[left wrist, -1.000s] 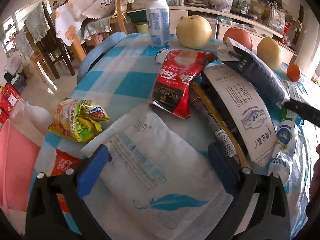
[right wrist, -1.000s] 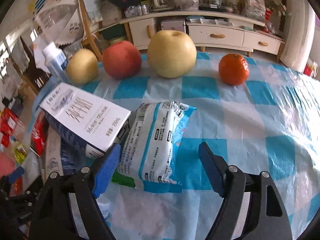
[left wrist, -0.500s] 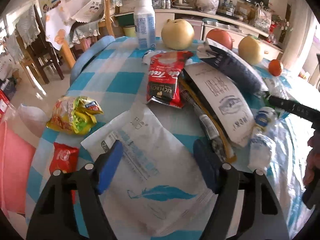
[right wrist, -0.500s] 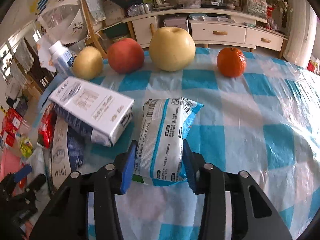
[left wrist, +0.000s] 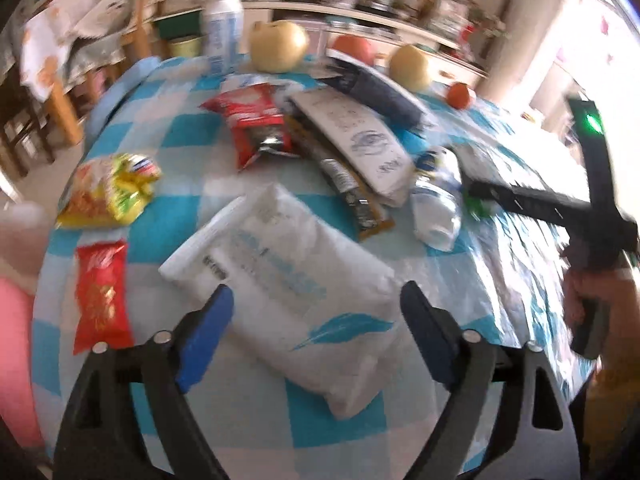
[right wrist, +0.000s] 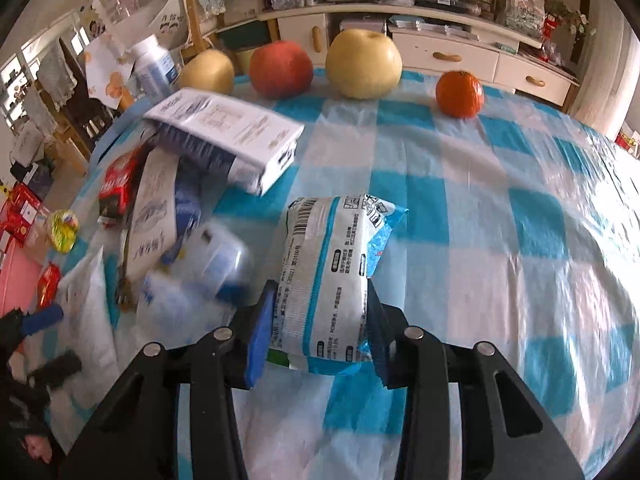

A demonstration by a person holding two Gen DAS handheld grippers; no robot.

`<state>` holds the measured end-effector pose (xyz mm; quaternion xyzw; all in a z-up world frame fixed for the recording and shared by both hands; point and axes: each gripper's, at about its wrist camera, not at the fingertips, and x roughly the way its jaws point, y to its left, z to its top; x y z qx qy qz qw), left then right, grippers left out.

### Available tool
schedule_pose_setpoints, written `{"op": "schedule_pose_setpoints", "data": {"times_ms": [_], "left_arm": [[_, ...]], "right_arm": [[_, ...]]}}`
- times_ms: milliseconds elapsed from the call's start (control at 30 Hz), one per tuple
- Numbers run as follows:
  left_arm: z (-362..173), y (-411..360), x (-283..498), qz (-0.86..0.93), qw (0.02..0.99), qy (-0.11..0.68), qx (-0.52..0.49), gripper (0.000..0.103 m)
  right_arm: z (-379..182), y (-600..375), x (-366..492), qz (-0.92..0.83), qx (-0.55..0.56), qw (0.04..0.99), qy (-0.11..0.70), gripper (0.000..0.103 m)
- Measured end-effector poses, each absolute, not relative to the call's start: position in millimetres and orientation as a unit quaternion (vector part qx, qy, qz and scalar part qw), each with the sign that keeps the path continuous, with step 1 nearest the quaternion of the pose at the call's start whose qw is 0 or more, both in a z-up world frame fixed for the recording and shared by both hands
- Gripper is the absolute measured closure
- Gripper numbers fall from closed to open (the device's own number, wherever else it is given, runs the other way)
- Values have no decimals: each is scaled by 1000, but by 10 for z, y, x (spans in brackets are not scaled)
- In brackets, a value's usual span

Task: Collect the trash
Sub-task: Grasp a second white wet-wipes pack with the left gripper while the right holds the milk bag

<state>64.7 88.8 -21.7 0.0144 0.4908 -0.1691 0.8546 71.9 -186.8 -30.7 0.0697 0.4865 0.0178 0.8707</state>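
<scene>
My right gripper (right wrist: 318, 304) is shut on a blue and white wet-wipe pack (right wrist: 332, 264) and holds it over the checked tablecloth (right wrist: 500, 208). My left gripper (left wrist: 314, 312) is open above a large white pouch with a blue feather (left wrist: 288, 280), near its close end. Further trash lies on the table: a red coffee bag (left wrist: 258, 124), a yellow-green snack wrapper (left wrist: 108, 190), a small red wrapper (left wrist: 102, 296), a crushed clear bottle (left wrist: 436, 196), a flattened white carton (left wrist: 356, 140) and a dark blue carton (right wrist: 224, 140). The right gripper also shows in the left wrist view (left wrist: 532, 200).
Two yellow pears (right wrist: 364, 64) (right wrist: 208, 72), a red apple (right wrist: 280, 68) and an orange (right wrist: 459, 94) stand along the far table edge, with a white bottle (left wrist: 222, 26). A pink bin (left wrist: 14, 356) sits beside the table at left. Chairs and a sideboard (right wrist: 448, 54) stand beyond.
My right gripper closed on the wipe pack and lifted it; the crushed bottle beside it shifted. My left gripper pulled back and up, staying open over the white pouch.
</scene>
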Motion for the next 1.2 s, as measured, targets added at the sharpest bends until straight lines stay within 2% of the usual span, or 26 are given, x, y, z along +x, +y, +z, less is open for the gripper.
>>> {"op": "schedule_pose_setpoints", "data": {"times_ms": [167,233,300,333,500,533,667,800,933,1033,1100,1133,1167,1200], "left_arm": [[-227,1022,722,-107,860,495,-65,14],[-282,1029,766,-77,856,504,-88,14],[-348,1002,781,-58,850,515,-96,14],[-348,975,779,-51,854,510,-92,13],[-382,833,787,-36,868,493,-46,13],[-382,833,788,-37,868,493,-47,15],[-358,848,773,-56,868,492,-48,26],[-327,906,772,-60,868,490,-58,38],[-305,1004,776,-75,864,492,-77,53],[-269,1066,771,-80,862,493,-81,58],[-217,1064,739,-74,866,490,-68,57],[-197,1058,722,-75,867,489,-65,49],[-175,1038,706,-79,868,487,-62,32],[-152,1006,686,-81,869,485,-54,24]], "right_arm": [[-295,-1844,436,7,75,866,494,57],[-298,-1830,376,-4,77,867,492,49],[-313,-1801,383,-9,75,869,490,36],[-329,-1789,392,-14,70,869,489,33],[-387,-1767,470,-38,54,876,478,32],[-392,-1763,479,-41,50,877,476,32],[-381,-1751,480,-54,34,880,471,54],[-368,-1795,456,-56,40,881,468,60],[-305,-1768,389,-54,37,887,457,61],[-234,-1716,288,-49,40,892,448,62],[-214,-1669,218,-43,43,892,448,62],[-203,-1646,189,-41,43,893,447,62],[-178,-1613,135,-38,43,894,445,62],[-162,-1589,100,-35,43,895,443,62]]}}
